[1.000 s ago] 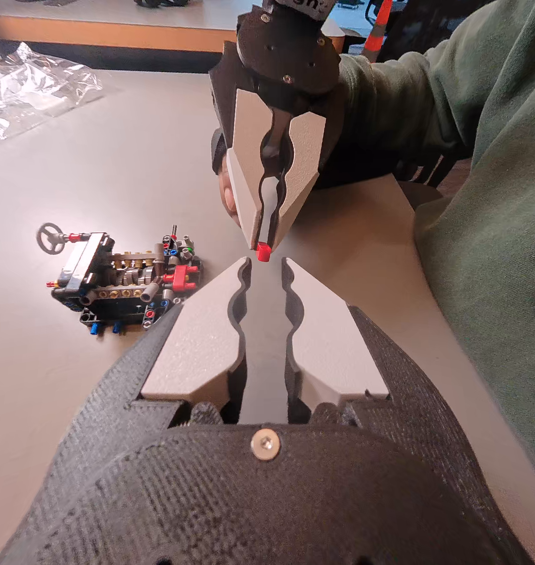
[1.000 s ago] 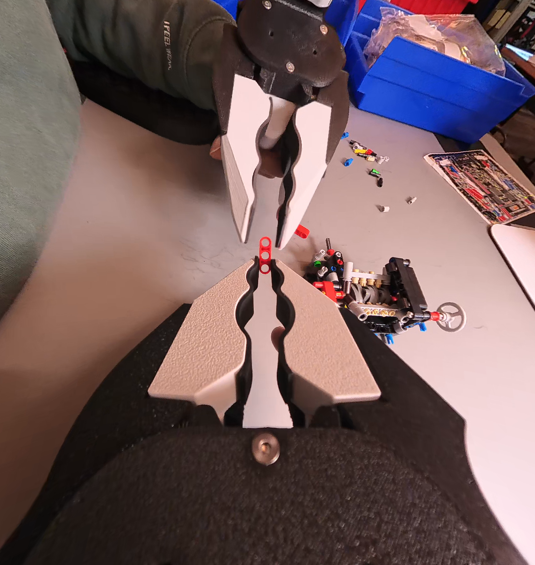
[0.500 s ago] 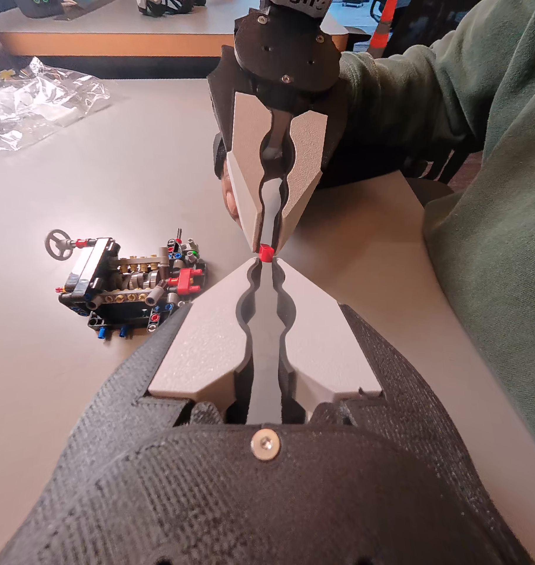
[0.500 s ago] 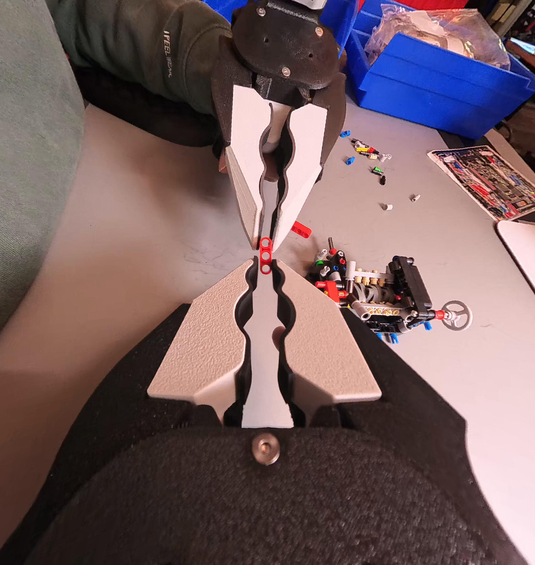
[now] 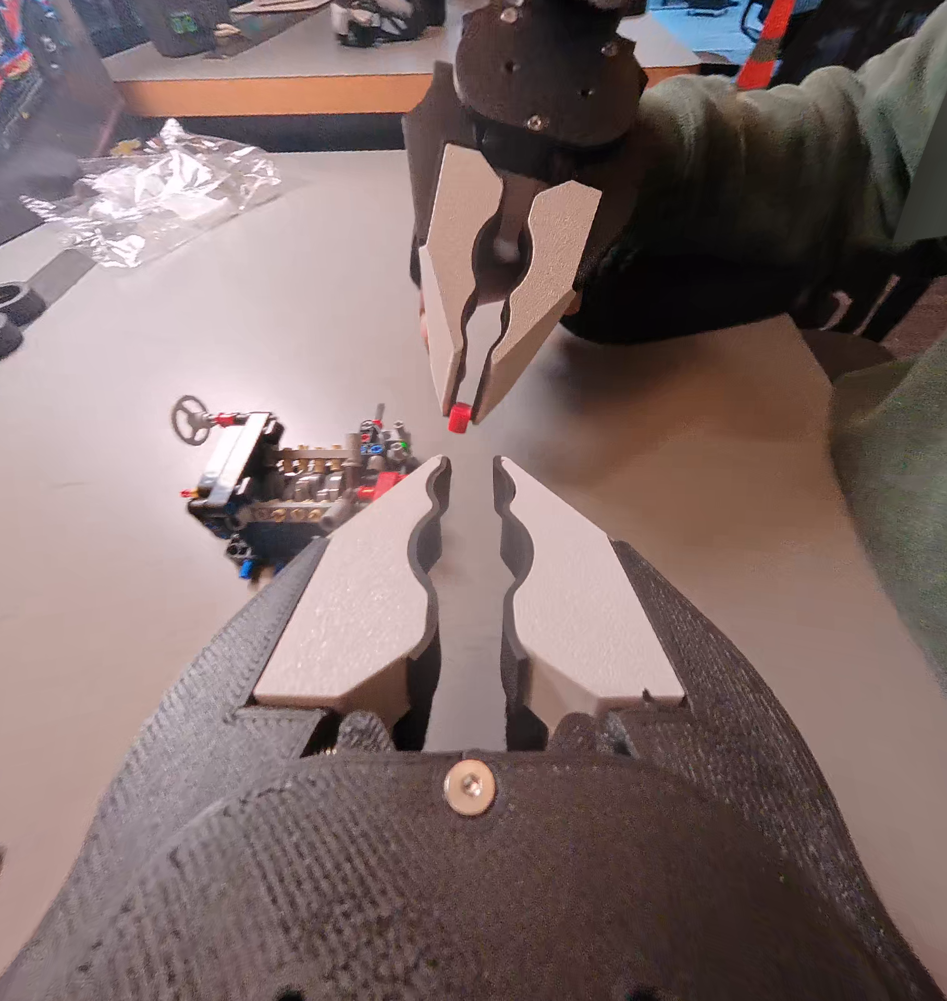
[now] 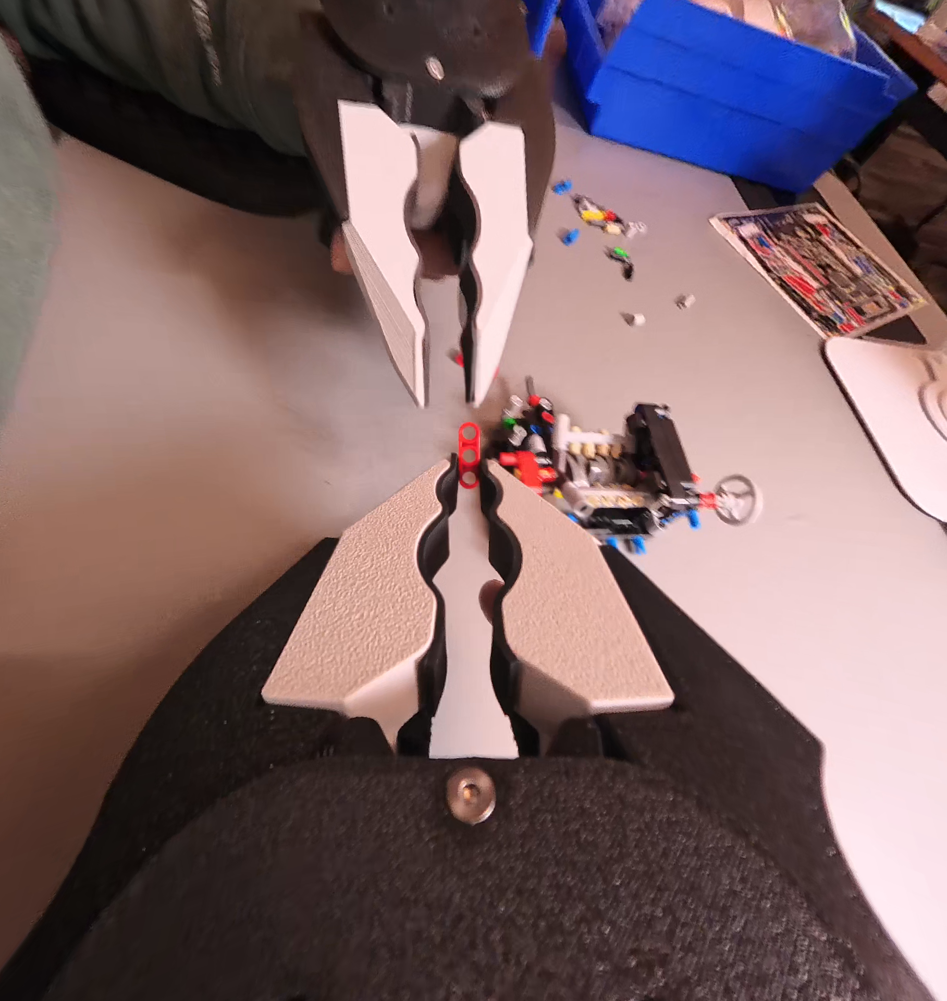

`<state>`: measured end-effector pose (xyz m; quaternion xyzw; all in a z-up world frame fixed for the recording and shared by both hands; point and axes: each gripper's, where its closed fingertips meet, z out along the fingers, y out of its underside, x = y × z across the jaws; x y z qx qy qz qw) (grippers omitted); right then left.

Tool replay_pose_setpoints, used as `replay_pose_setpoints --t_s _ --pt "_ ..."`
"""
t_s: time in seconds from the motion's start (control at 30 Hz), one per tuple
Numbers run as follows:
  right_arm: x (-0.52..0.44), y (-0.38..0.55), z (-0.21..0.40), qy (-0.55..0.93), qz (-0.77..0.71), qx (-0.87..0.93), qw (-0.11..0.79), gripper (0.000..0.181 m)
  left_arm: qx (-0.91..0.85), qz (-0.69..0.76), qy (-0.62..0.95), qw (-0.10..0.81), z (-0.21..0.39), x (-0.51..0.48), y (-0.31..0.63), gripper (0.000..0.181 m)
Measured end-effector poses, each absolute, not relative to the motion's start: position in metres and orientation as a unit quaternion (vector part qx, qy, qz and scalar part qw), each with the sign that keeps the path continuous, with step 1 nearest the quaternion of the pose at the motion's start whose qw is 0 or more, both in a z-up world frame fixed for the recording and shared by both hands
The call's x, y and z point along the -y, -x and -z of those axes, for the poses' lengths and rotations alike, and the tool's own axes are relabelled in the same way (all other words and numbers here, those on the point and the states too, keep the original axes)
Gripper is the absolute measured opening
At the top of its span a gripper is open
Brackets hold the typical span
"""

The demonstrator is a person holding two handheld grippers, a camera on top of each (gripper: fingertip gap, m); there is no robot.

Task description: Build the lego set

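Note:
My right gripper (image 6: 468, 463) is shut on a small red beam (image 6: 469, 454) with three holes, which sticks out past its tips above the table. In the left wrist view the right gripper (image 5: 464, 413) points toward me with the red beam (image 5: 459, 418) end-on at its tips. My left gripper (image 5: 471, 461) is open and empty, a short gap from the beam. In the right wrist view the left gripper (image 6: 446, 402) hangs tips-down just beyond the beam. The partly built lego model (image 5: 298, 487) with a grey steering wheel lies on the table, and also shows in the right wrist view (image 6: 612, 476).
Loose small lego pieces (image 6: 601, 216), an instruction booklet (image 6: 817, 265) and blue bins (image 6: 731, 92) lie beyond the model. A white object (image 6: 904, 422) sits at the right edge. A crumpled plastic bag (image 5: 157, 200) and black tyres (image 5: 0, 319) lie far left. Green sleeves frame both views. Less than 4 cm separates the two grippers' tips.
Half a second ago the left gripper's tips were closed in on the red beam's free end. Now the left gripper has opened and the two grippers have drawn apart; the right still holds the beam.

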<state>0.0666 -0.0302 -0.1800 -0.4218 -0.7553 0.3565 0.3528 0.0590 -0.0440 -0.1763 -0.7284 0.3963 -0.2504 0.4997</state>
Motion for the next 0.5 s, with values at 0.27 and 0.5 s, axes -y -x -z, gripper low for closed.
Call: replay_pose_setpoints --t_s 0.27,0.5 --pt "-0.015 -0.065 0.195 0.43 -0.272 0.807 0.3 0.006 -0.368 0.166 0.773 0.488 0.187 0.011 -0.017 0.018" --pt "-0.012 -0.068 0.208 0.423 -0.278 0.825 0.25 0.006 -0.366 0.153 0.784 0.478 0.196 0.009 -0.005 0.019"
